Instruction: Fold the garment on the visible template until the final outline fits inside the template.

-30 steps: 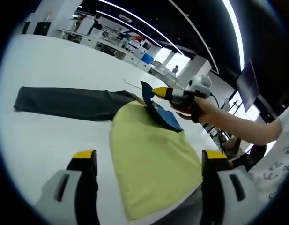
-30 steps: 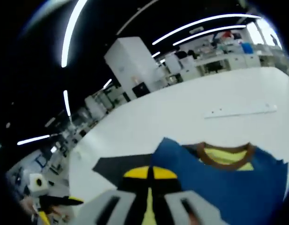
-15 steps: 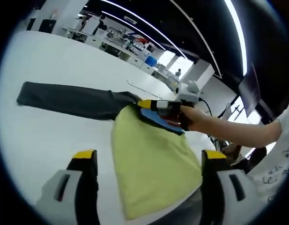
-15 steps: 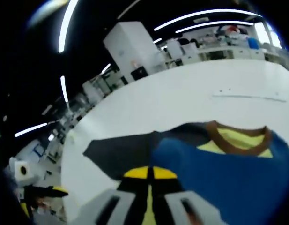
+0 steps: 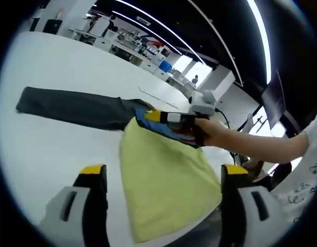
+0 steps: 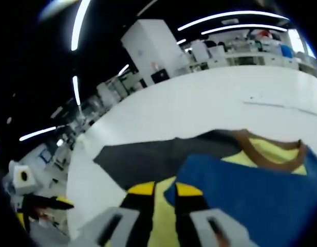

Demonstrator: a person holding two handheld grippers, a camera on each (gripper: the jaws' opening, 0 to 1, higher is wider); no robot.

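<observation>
The garment lies on the white table [image 5: 50, 149]. It has a yellow-green body [image 5: 166, 175], a dark grey sleeve [image 5: 71, 108] stretched out to the left and a blue sleeve [image 5: 171, 133] folded over the body. My left gripper [image 5: 163, 172] hovers open above the near hem, holding nothing. A hand holds my right gripper [image 5: 154, 116] low over the blue sleeve near the collar. In the right gripper view, the right gripper [image 6: 165, 189] has its jaws slightly parted. Yellow-green cloth shows in the gap, the blue sleeve [image 6: 250, 190] lies beside it, and the brown collar [image 6: 261, 154] is beyond.
A person's forearm [image 5: 250, 146] reaches in from the right. A thin pale strip [image 5: 155, 95] lies on the table behind the garment. Bare white table stretches left of the grey sleeve [image 6: 148, 159]. Benches and cabinets stand far back.
My right gripper carried the blue sleeve down and left onto the yellow-green body, and its jaws went from shut to slightly apart. The left gripper stayed open in place.
</observation>
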